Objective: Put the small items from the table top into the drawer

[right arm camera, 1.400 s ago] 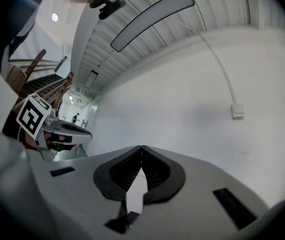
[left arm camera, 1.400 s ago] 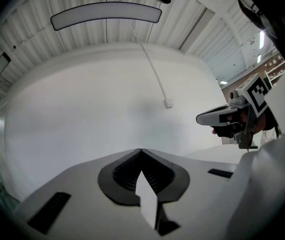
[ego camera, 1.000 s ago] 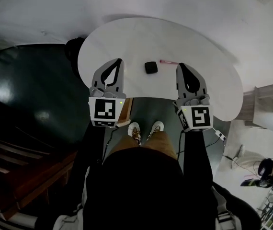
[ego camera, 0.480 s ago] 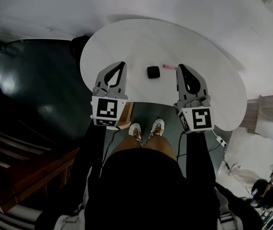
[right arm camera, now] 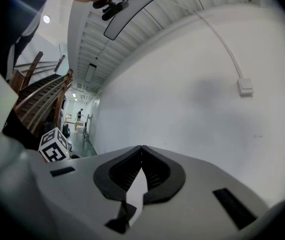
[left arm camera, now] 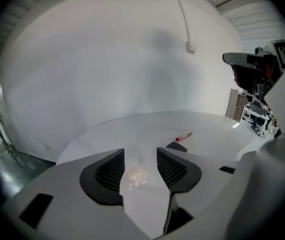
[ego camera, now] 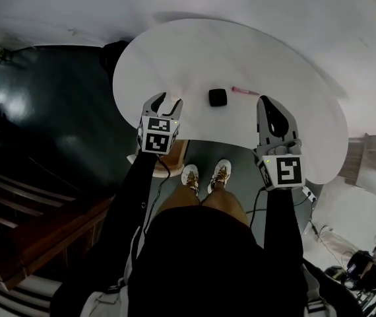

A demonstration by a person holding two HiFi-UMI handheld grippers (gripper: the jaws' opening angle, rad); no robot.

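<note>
A small black square item and a pink-red pen lie on the white rounded table; they also show in the left gripper view as the black item and the pen. My left gripper hovers over the table's near left edge, its jaws opening with nothing between them. My right gripper is held right of the items, shut and empty. No drawer is clearly in view.
A wooden-brown piece shows under the table's near edge beside the left gripper. A white wall with a cable and a small box stands behind the table. Dark floor and wooden stairs lie to the left, clutter at the far right.
My left gripper's jaws have parted and it has tipped down toward the table. The right gripper stays shut and has shifted slightly right.
</note>
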